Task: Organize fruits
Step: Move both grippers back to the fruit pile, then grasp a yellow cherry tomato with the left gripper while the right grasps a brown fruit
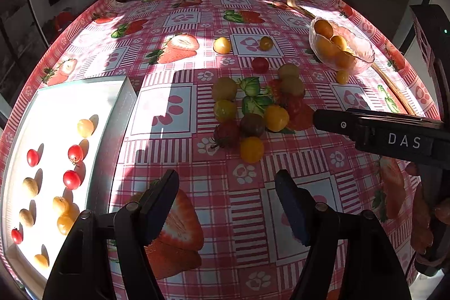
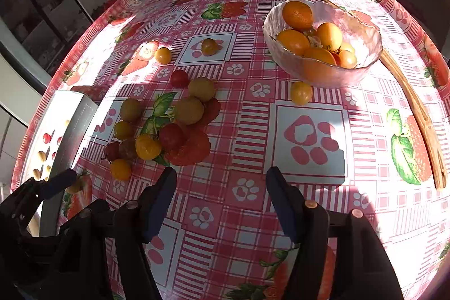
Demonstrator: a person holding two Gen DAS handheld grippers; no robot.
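- On a strawberry-print tablecloth (image 2: 253, 131), a loose cluster of cherry tomatoes (image 1: 247, 114) lies between a white tray (image 1: 118, 114) and a glass bowl (image 2: 365, 41) of orange fruit.
- The tray holds a few small red and yellow fruits.
- Left gripper (image 1: 226, 204) hangs over the cloth, jaws spread, nothing between them.
- Right gripper (image 2: 220, 203) likewise spread and empty.
- Wooden tongs (image 2: 416, 103) lie beside the bowl.

tray (image 1: 118, 114) left, tomatoes (image 1: 250, 114) centre, bowl (image 1: 362, 58) right

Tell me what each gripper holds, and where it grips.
Nothing is held: the left gripper and right gripper are both open and empty above the tablecloth.
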